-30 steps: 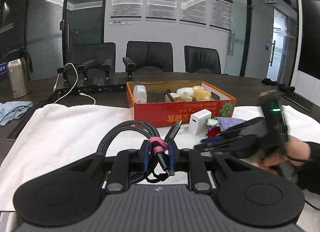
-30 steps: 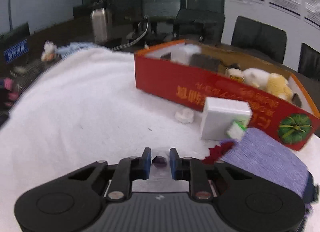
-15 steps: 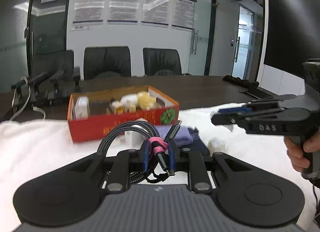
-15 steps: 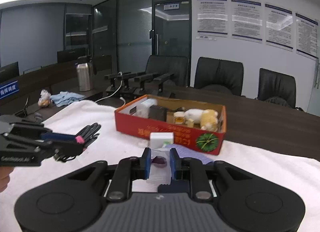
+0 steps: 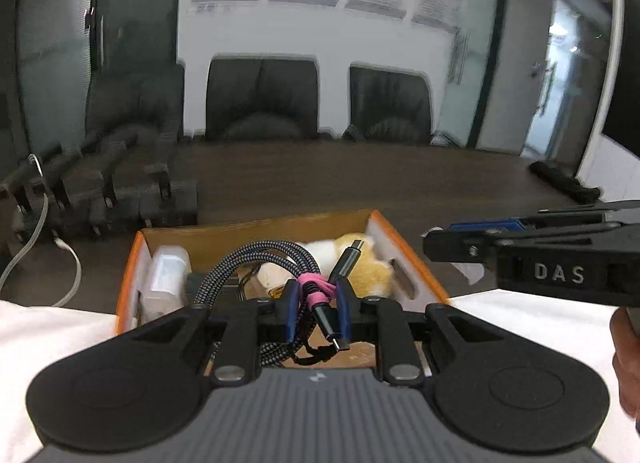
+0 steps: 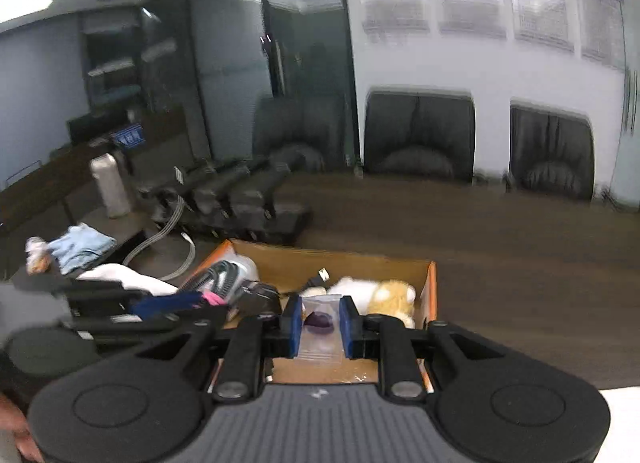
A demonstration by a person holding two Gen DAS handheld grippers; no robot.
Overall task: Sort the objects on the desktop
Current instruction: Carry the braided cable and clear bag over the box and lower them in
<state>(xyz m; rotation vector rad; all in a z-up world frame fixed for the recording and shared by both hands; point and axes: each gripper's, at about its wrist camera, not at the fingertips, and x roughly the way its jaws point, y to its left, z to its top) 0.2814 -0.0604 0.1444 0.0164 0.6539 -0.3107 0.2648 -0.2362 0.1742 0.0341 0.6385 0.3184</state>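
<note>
The left gripper (image 5: 315, 305) has its blue fingers (image 5: 291, 303) closed on a coiled braided cable (image 5: 256, 259) bound with a pink tie, low in the centre of the frame, over the open orange cardboard box (image 5: 404, 251). The right gripper (image 6: 319, 321) has its fingers (image 6: 294, 319) pinched onto a small clear bag (image 6: 320, 333) holding something purple, also over the box. Inside the box lie a plush toy (image 6: 390, 293) and a white container (image 5: 166, 275). The box sits on a white towel (image 5: 52, 327) spread over the dark wooden surface (image 6: 500, 231), with black chairs (image 5: 262, 99) behind
</note>
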